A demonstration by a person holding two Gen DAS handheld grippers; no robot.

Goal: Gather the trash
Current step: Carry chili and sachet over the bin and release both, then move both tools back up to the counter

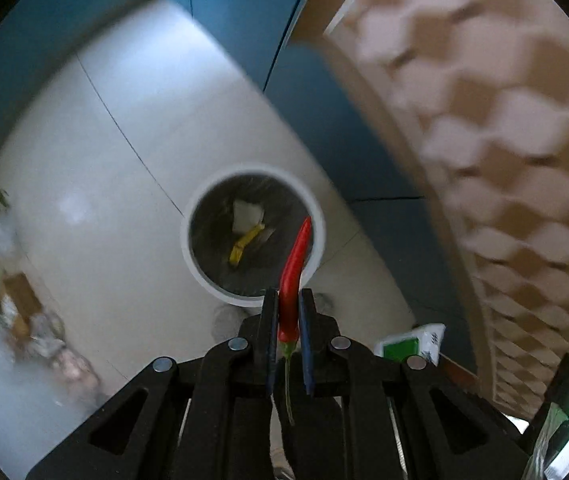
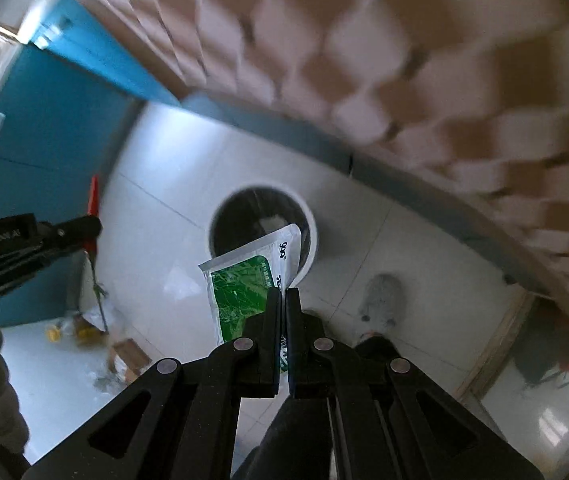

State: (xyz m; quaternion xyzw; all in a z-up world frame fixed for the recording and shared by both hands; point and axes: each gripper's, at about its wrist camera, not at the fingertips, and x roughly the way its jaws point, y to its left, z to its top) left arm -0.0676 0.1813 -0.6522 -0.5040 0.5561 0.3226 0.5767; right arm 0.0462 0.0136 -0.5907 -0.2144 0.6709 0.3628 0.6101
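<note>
The left gripper [image 1: 288,300] is clamped on a red chili [image 1: 294,276], held near its stem end so the long tip points forward and down over the white-rimmed bin [image 1: 253,236] on the pale floor [image 1: 124,200]; that grip leaves most of the pepper free to fall clear once the jaws part; the right gripper [image 2: 283,300] is pinched tight on the edge of a green and white packet [image 2: 244,284], which hangs flat ahead of it with its far corner overlapping the bin's mouth; both tools point steeply down, as suits a drop into the bin; inside the bin lie what look like a banana peel [image 1: 244,246] and a pale scrap, though blur makes this uncertain; more litter [image 1: 24,312] waits on the floor well apart from the bin, so collecting is probably far from finished.
</note>
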